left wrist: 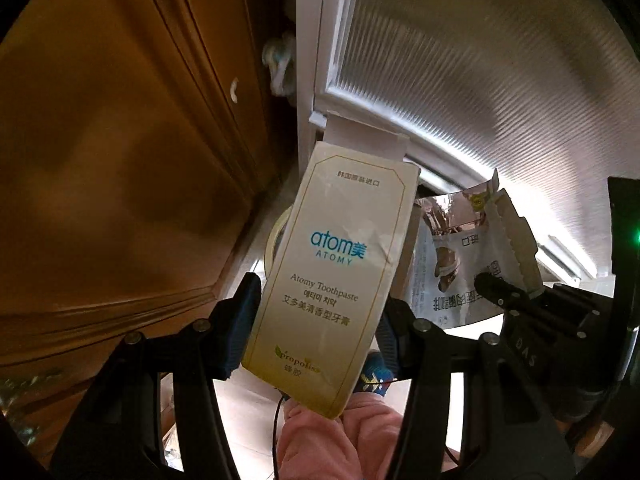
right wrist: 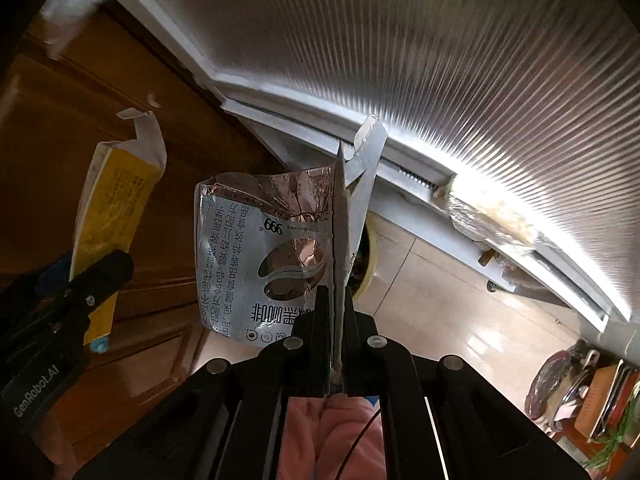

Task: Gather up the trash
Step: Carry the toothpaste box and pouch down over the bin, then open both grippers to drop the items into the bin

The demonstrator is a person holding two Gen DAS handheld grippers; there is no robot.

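Cream cardboard fills the left gripper (left wrist: 316, 320): its fingers (left wrist: 240, 320) are clamped on the two long edges of a toothpaste box (left wrist: 340, 256), which stands up with its top flap open. The left wrist view shows the box's printed front; the right wrist view shows only its yellow side (right wrist: 112, 208) and torn flap, off to the left.

The right gripper (right wrist: 336, 312) has its fingers (right wrist: 322, 320) pressed together on the edge of a crumpled foil sachet (right wrist: 256, 256), silver with a copper lining. From the right wrist camera the pinched edge is seen end-on as a thin strip, with the sachet's printed face spreading left. The left wrist view catches the same sachet (left wrist: 452, 264) from the other side, just right of the box, partly hidden behind it.

Below both, pale floor tiles (right wrist: 460, 300) and the rim of a round yellowish container (right wrist: 370, 256) show; the trash hides most of it, and what it holds cannot be made out. A brown wooden door (left wrist: 120, 160) stands on the left, and a white-framed ribbed glass panel (right wrist: 440, 80) lies beyond. Pink fabric (right wrist: 340, 432) shows at the near edge. Cluttered things at the far right (right wrist: 592, 392) are too blurred to name.
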